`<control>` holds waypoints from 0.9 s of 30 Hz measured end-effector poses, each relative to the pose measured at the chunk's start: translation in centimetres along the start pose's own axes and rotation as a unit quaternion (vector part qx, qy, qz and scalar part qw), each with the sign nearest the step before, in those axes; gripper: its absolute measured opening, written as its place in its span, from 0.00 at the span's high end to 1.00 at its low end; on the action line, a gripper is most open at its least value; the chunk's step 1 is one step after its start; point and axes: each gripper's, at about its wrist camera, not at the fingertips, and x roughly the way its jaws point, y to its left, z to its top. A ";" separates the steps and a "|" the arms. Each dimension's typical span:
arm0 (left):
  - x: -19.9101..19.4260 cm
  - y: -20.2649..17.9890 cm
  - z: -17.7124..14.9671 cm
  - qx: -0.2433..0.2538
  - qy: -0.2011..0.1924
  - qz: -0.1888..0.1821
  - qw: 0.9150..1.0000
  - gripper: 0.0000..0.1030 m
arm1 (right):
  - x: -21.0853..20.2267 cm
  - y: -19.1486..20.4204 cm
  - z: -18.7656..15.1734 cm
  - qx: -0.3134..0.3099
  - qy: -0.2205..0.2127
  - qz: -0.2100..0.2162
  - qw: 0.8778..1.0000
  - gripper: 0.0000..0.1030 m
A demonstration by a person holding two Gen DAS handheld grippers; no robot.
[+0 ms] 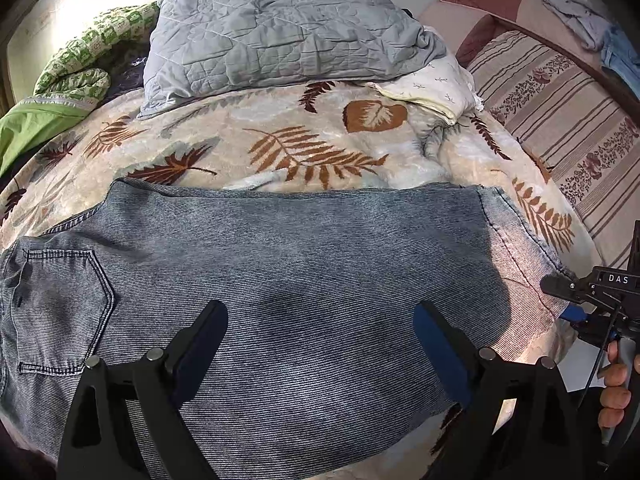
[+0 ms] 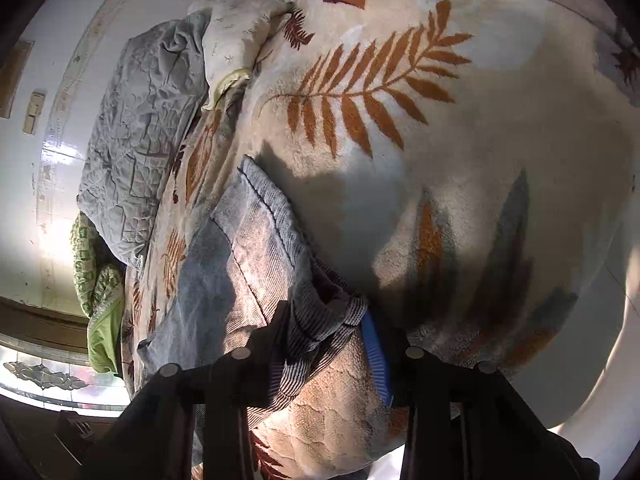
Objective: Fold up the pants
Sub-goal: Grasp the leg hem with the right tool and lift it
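Jeans (image 1: 280, 272) folded flat on leaf-print blanket (image 1: 328, 140) on bed. Left hand-held gripper (image 1: 320, 344) spread wide above denim, holding nothing. Right hand-held gripper (image 2: 332, 344) pinching jeans' hem at bed edge. Grey quilt (image 1: 272, 32), white pillow (image 1: 436, 80), green bedding (image 1: 72, 68) beyond, well apart.

Leaf-print blanket (image 1: 320, 148) (grey quilt (image 1: 280, 28) behind)

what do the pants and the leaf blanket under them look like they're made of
Pants: likely washed denim, faded blue-grey with a diagonal ribbed weave, stitched seams and a patch pocket.
Leaf blanket: probably plush fleece, with a matte fuzzy pile and soft-edged brown leaf print.
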 end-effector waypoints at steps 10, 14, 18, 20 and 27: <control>2.4 -0.7 -0.7 0.020 0.043 0.023 0.999 0.09 | -1.1 2.0 0.0 -0.054 -0.013 -0.014 0.998 0.74; 0.3 -0.6 0.1 0.014 -0.017 0.022 1.000 0.09 | -1.5 2.1 -0.1 -0.064 -0.016 -0.012 0.998 0.74; 4.7 -1.3 -1.0 0.067 0.049 0.085 0.993 0.04 | -1.4 2.7 -0.2 -0.078 -0.020 -0.024 0.996 0.74; 4.6 -0.6 -0.8 0.054 0.045 0.081 0.994 0.00 | -1.5 3.4 -0.3 -0.092 -0.024 -0.031 0.995 0.74; 3.0 2.4 -0.2 -0.001 0.049 0.007 0.999 0.01 | -4.8 10.9 -2.5 -0.209 -0.081 -0.036 0.974 0.77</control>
